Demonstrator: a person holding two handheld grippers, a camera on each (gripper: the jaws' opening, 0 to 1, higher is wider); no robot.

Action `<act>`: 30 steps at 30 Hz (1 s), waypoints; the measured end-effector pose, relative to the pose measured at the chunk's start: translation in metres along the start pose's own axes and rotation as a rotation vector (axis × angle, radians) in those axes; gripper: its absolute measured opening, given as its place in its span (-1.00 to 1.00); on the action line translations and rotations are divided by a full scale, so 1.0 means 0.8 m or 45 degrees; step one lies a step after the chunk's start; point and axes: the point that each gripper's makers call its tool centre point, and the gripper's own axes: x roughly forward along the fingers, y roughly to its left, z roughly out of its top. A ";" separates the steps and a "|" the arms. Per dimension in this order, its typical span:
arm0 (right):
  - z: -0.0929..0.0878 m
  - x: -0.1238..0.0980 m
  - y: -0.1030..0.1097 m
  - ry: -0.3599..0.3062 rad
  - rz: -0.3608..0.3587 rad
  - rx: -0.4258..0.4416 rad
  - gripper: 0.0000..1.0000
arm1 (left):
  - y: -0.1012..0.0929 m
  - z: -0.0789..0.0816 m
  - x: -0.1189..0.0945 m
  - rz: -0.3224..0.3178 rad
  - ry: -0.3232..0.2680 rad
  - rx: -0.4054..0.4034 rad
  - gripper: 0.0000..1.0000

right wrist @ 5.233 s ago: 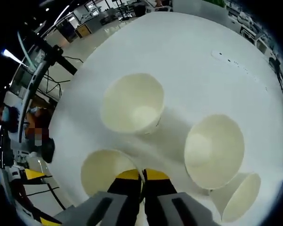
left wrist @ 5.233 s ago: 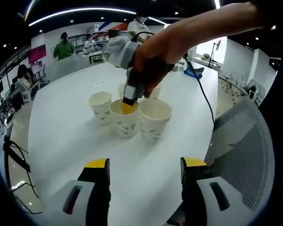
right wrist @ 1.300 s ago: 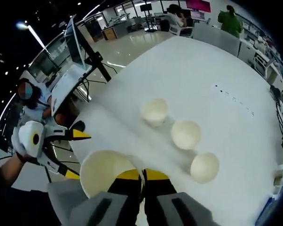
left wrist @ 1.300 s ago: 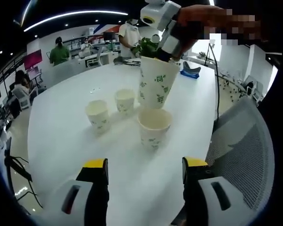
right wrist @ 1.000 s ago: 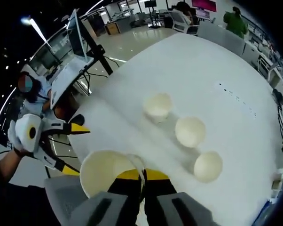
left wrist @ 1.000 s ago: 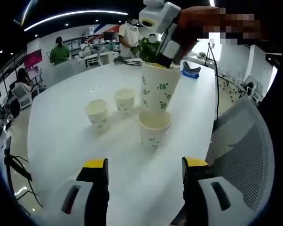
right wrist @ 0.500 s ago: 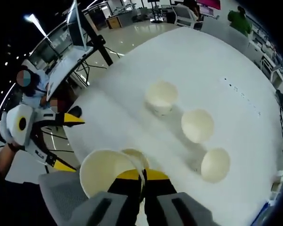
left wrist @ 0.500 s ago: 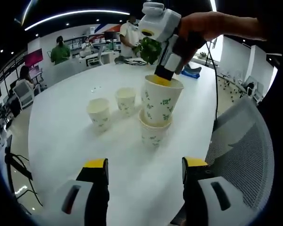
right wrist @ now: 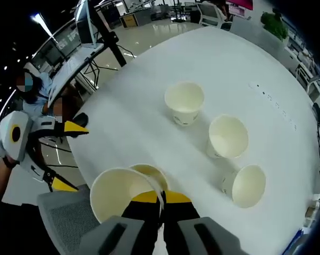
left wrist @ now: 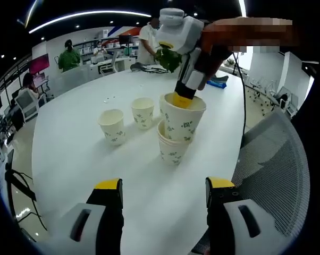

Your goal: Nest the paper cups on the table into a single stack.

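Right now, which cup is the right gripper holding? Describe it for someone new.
On the white table, find the cups near the mesh chair. The held cup is pinched at its rim by the right gripper, partly nested in another cup; the rest stand single.

lower cup (right wrist: 147,173): mostly hidden by held cup (right wrist: 117,191) | fourth cup (left wrist: 162,101): mostly hidden
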 end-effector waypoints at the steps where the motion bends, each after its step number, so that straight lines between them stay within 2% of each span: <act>1: -0.001 0.005 -0.001 0.005 -0.001 0.000 -1.00 | 0.000 0.000 0.000 0.000 0.000 -0.001 0.23; 30: -0.006 0.012 0.002 0.024 -0.015 0.002 -0.96 | 0.001 -0.008 0.001 0.004 0.001 -0.009 0.22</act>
